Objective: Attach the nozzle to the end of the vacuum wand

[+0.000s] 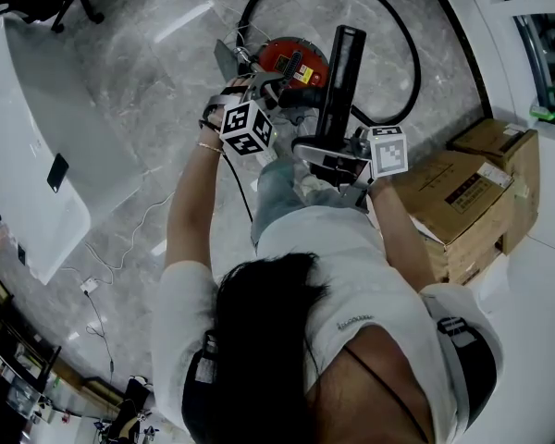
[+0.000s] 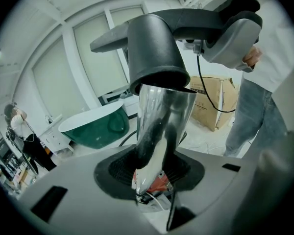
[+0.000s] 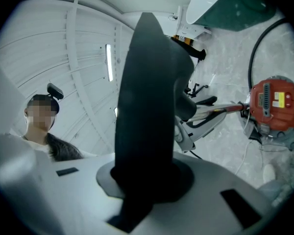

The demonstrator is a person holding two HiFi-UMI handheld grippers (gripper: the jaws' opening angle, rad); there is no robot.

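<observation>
Nozzle [image 1: 340, 67] and wand [image 2: 161, 126] meet in front of the person, held up over a grey marble floor [image 1: 148, 72] that fills most of the head view.

A green bathtub [image 2: 95, 126] with a white rim stands in the background of the left gripper view. Stacked cardboard boxes [image 1: 462, 197] sit on the floor at the person's right, near the right arm. A red vacuum canister [image 1: 291, 58] rests on the floor just beyond the hands, and its black hose [image 1: 402, 40] sweeps round in a wide loop behind it.

The nozzle is a long black bar. In the head view it runs away from the person, and its near end lies between the two marker cubes. Its dark round collar sits over the top end of the shiny metal wand, so the tube goes up into the socket; how far in it is seated cannot be told.

The left claw [image 2: 154, 180] is clenched on the wand — the chrome tube rises straight out from between its jaws, tilted a little. The right claw [image 3: 147, 180] is clamped on the nozzle's black body, which fills the middle of its own view and stands upright between the jaws.

The left marker cube [image 1: 248, 128] and the right marker cube [image 1: 387, 151] are close together, one on each side of the nozzle's near end.
</observation>
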